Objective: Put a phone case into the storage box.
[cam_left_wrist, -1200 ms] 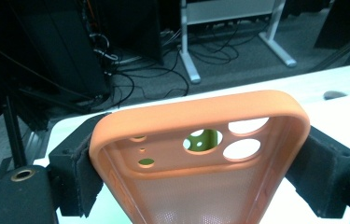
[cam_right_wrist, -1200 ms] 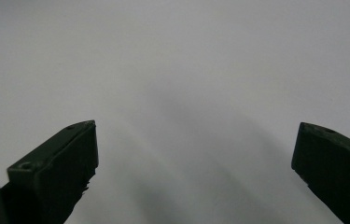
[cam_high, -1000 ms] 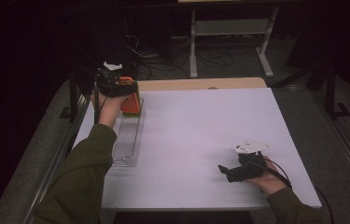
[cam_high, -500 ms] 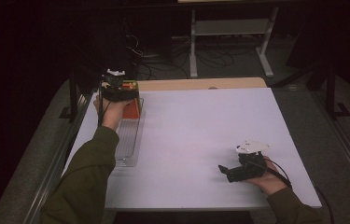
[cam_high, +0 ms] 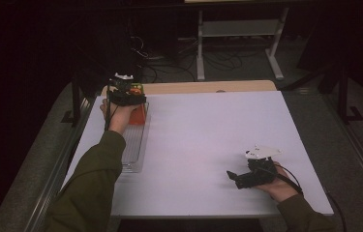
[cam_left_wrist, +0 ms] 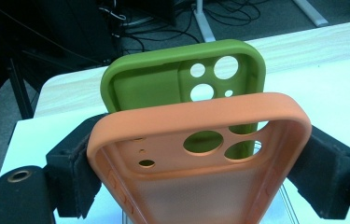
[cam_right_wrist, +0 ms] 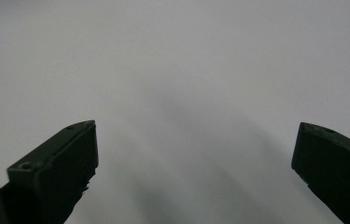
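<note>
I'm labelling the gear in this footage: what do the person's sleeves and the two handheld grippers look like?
Both sleeves are olive green. Each gripper, left and right, is black with two blocky padded jaws, a white plate on top and a thin black trailing cable.

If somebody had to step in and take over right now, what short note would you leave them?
Left gripper: jaws on either side of the orange phone case and have just been opening; whether the pads press it I cannot tell.
Right gripper: open, nothing between the jaws, resting low over the white table.
Things: the orange case stands in the clear tray at the table's left, with the green phone case right behind it.
Done: orange case placed behind the green.
Left: let go and back away.
</note>
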A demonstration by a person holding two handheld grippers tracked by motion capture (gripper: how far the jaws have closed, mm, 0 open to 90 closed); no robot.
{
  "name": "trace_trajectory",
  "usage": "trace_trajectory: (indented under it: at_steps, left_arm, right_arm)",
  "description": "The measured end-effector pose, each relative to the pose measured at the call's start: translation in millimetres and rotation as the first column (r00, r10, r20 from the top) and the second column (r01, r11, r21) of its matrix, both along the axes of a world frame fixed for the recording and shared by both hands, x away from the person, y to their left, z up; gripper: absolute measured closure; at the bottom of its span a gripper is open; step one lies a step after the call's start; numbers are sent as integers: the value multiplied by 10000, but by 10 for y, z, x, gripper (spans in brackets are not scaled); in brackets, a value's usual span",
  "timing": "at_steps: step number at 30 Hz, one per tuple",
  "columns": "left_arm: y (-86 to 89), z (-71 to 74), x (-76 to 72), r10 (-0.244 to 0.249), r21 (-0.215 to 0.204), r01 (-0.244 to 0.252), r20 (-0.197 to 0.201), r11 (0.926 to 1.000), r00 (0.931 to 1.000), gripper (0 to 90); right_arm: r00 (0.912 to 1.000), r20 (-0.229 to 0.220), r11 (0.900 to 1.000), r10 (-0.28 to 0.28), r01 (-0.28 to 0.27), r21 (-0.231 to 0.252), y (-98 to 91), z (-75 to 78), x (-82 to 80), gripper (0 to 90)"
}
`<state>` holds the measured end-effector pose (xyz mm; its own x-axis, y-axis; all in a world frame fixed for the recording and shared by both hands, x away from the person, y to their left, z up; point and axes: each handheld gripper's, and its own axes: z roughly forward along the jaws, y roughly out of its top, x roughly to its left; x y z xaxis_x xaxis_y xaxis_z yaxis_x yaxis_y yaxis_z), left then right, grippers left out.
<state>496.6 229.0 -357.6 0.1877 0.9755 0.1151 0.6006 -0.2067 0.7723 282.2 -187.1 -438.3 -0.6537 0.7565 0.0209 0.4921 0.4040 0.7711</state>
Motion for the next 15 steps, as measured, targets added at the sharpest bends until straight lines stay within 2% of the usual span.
trace_trajectory:
  at_steps: [3, 5, 10, 15]
  left_arm:
    - [9, -8, 9, -5, -99, 5, 38, 10000, 10000, 117]
    - [20, -13, 16, -93, -98, 92, -79, 9999, 9999, 92]
    - [42, -15, 23, -76, -269, 76, -7, 9996, 10000, 50]
    - [64, -4, 25, -109, -253, 112, 97, 9996, 9999, 21]
  right_arm:
    - [10000, -3, 10000, -1, 1, 2, -2, 0, -2, 0]
    - [10000, 14, 10000, 8, -8, 5, -1, 1, -1, 0]
    - [10000, -3, 10000, -2, 2, 10, 0, 0, -1, 0]
    - [10000, -15, 10000, -6, 6, 7, 1, -1, -1, 0]
